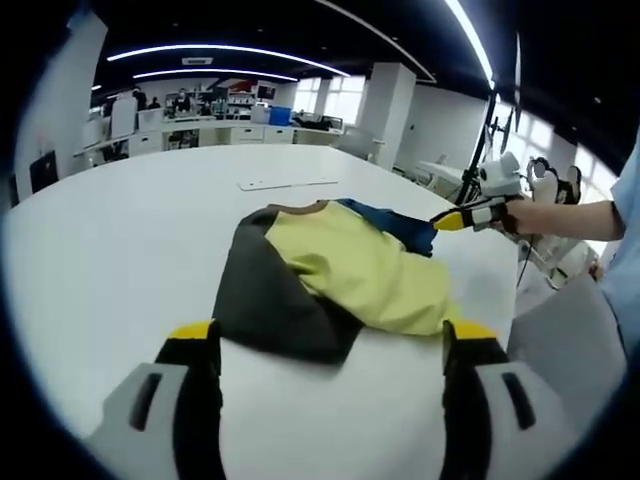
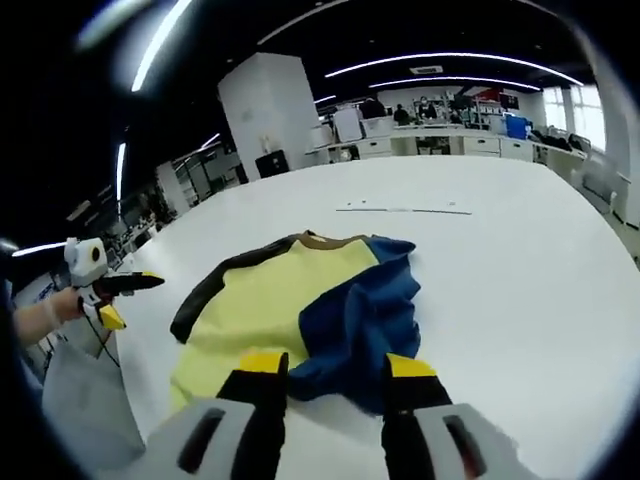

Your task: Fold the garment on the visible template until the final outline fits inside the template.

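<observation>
I see my left hand-held gripper (image 1: pixel 332 345) with jaws spread wide and holding nothing, and my right hand-held gripper (image 2: pixel 327 375) likewise parted and empty, each gripped at arm's length by a hand (image 1: pixel 545 213).

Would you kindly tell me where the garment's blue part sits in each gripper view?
Left gripper view: blue part at the garment's far right edge, right of centre.
Right gripper view: blue part near, centre, just beyond this gripper's fingers.
Shared landmark: the brown collar at the garment's far edge.
</observation>
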The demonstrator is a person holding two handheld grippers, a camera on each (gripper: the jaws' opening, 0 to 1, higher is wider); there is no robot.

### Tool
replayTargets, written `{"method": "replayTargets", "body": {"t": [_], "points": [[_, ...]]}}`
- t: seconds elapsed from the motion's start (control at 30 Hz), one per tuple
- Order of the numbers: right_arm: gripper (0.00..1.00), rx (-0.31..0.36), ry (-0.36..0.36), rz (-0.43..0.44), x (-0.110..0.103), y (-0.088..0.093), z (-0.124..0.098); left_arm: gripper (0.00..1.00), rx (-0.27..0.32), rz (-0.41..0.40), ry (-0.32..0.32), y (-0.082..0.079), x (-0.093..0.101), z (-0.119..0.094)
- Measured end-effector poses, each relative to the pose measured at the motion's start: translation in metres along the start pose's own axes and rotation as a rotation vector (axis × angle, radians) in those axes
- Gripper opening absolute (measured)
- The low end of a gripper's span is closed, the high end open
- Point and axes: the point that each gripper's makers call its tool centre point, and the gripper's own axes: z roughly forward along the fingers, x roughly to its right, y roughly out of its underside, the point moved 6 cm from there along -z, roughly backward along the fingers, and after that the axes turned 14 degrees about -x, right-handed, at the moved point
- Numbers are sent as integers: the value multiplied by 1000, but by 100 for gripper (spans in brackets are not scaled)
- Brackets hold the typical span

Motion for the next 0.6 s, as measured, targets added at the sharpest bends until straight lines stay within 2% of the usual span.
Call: {"method": "replayTargets", "body": {"t": [0.17,0.43,0.6], "points": [[16,11,-51,58,-3,3,0,88,0,-4,0,1,0,-1],[0,9,-54,73,-2,4,-1,88,-4,-2,7,2,2,2],[0,25,-38,64,2,2,-7,88,-6,-4,9,2,2,2]]}}
